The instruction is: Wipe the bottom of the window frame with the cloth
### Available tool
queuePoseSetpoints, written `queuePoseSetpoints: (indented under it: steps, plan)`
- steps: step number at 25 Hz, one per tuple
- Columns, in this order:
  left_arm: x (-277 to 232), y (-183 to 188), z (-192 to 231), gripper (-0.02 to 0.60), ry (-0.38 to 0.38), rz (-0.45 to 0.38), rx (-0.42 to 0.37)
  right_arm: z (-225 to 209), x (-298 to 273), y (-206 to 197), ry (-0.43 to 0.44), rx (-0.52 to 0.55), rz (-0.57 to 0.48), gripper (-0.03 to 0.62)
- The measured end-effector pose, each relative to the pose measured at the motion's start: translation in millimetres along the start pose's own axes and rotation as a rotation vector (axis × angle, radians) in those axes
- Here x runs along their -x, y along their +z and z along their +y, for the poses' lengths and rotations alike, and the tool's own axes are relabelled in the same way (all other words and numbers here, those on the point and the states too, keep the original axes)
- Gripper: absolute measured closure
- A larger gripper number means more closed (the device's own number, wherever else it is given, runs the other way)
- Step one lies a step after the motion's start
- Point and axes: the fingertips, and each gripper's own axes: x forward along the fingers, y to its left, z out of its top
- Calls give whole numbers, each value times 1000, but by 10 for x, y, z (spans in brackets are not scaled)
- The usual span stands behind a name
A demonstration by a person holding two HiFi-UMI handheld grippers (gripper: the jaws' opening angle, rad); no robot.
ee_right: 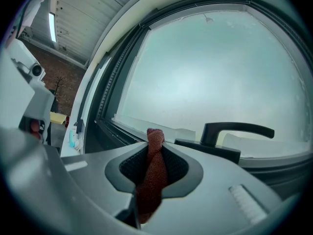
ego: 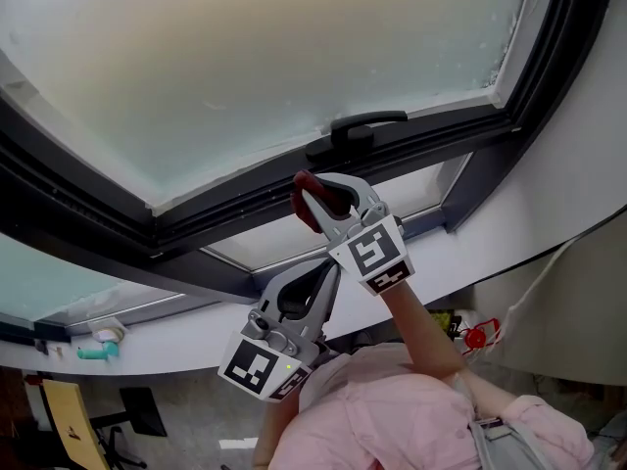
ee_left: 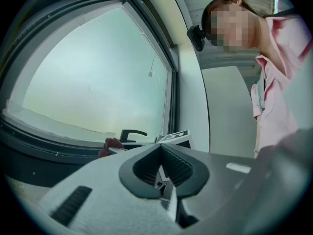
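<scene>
The dark window frame (ego: 225,213) carries the handle (ego: 367,123). Just below the handle, the right gripper (ego: 318,196) is closed on the red cloth (ee_right: 152,173). The head view shows only the cloth's tip. Further below the handle, the left gripper (ego: 328,270) has its jaws together, empty.

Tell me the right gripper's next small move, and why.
Probably press the cloth onto the bottom frame bar and slide along it: the right gripper is shut on the cloth, whose tip sits at the bar beside the handle.
</scene>
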Motion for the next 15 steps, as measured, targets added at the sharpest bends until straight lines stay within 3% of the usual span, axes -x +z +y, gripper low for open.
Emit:
queuePoseSetpoints:
  steps: [15]
  plan:
    - [-241,-44,-132,580,-60,11,5,-304,192,-83,-67,-9,2,523]
